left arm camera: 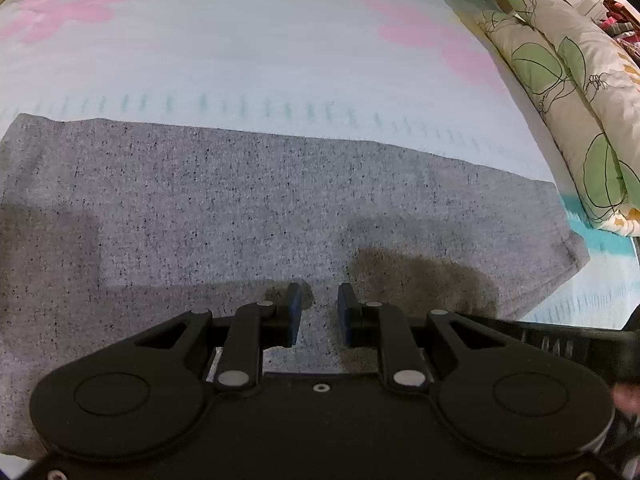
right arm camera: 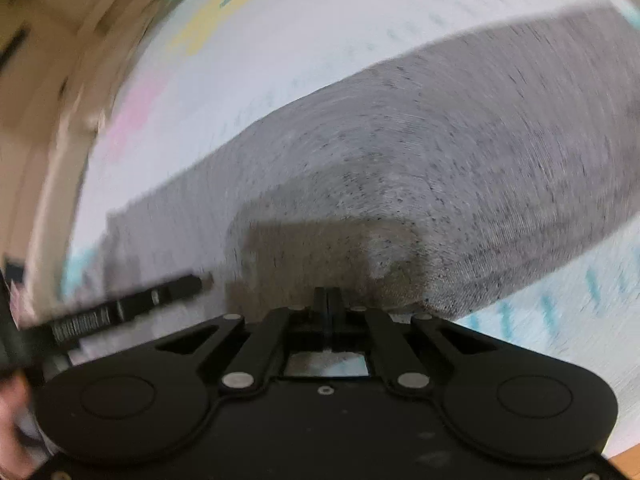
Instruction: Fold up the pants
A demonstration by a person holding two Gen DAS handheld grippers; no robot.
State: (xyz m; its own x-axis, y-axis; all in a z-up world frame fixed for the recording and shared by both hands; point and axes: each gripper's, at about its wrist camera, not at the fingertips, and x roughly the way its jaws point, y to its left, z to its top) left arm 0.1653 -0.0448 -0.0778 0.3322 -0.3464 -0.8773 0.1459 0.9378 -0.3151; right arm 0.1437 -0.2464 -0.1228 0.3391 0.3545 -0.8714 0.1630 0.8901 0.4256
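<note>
The grey speckled pants (left arm camera: 248, 208) lie flat on a bed sheet (left arm camera: 240, 48) with pastel flowers. In the left wrist view my left gripper (left arm camera: 319, 304) hovers low over the near part of the pants, jaws a little apart, nothing between them. In the right wrist view, which is motion-blurred, the pants (right arm camera: 460, 160) run diagonally across the sheet (right arm camera: 248, 60). My right gripper (right arm camera: 327, 300) sits over the pants' near edge with its jaws pressed together; I see no cloth between them. The other gripper's body (right arm camera: 120, 304) shows at the left.
A rolled duvet with green leaf print (left arm camera: 568, 92) lies along the bed's right side. A wooden bed frame (right arm camera: 52, 92) borders the sheet in the right wrist view. A hand (right arm camera: 12, 420) shows at the lower left.
</note>
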